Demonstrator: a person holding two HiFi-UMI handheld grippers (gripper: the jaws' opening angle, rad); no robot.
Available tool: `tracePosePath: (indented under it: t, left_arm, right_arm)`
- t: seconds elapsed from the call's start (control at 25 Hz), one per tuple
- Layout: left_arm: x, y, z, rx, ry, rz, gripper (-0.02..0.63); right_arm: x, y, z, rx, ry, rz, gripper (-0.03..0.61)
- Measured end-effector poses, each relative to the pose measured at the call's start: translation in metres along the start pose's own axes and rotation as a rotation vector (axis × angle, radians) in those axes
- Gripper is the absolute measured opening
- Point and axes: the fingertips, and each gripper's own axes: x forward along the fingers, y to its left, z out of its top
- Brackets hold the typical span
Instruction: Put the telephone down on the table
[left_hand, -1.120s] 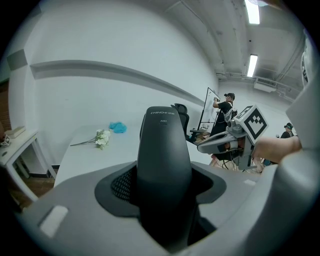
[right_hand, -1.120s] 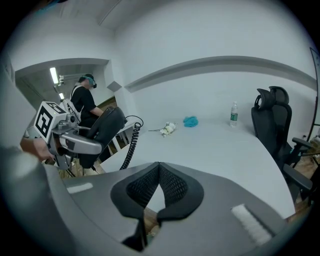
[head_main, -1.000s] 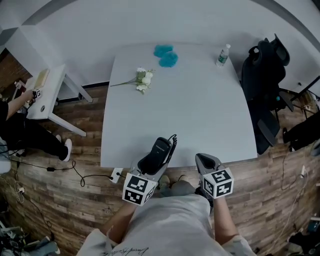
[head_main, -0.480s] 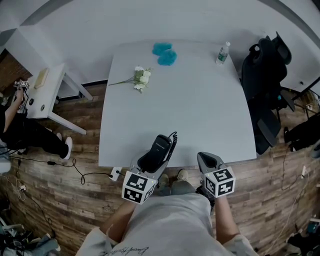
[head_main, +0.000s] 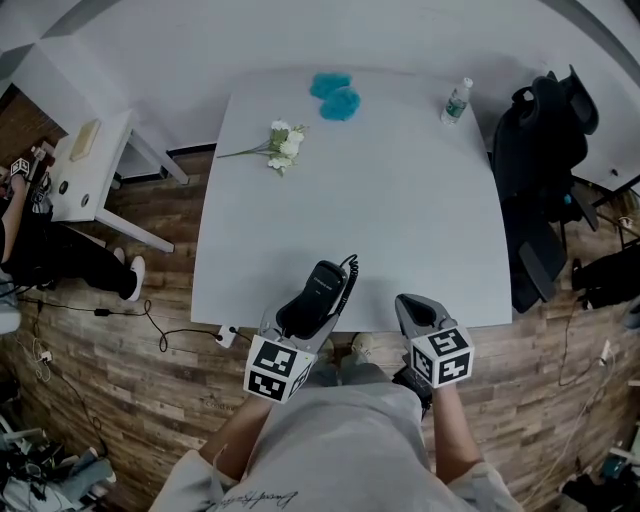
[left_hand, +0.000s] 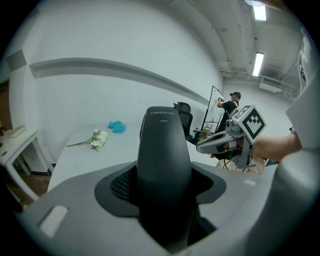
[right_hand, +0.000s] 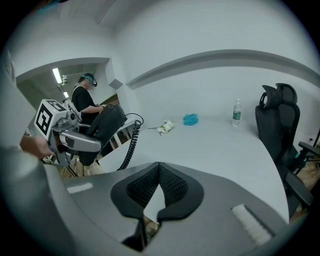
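1. The left gripper (head_main: 305, 322) points forward and slants down toward the table (head_main: 400, 200). Its jaws stand wide and clamp the black telephone (left_hand: 164, 165) by its lower part.
2. The handset is off the table, above its near edge. Near its top is the word "CHINOE"; the smaller print is too small to read.
3. The right gripper (head_main: 415, 312) is beside it in the same slant, its pads pressed together on nothing.
4. The coiled cord (right_hand: 131, 142) hangs from the handset.
5. Compared with a second ago, the handset reaches slightly farther over the edge, and the grip is unchanged.
6. Farther away lie white flowers (head_main: 283, 142), a blue thing (head_main: 337, 95) and a bottle (head_main: 457, 100).
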Motion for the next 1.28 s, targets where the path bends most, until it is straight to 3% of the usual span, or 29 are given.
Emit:
tracePosePath:
  t: [1.28]
  left_arm:
    - [0.104, 0.006, -0.014, 0.012, 0.109, -0.015, 0.295]
  right_arm:
    - [0.038, -0.070, -0.013, 0.034, 0.071, 0.003, 0.006]
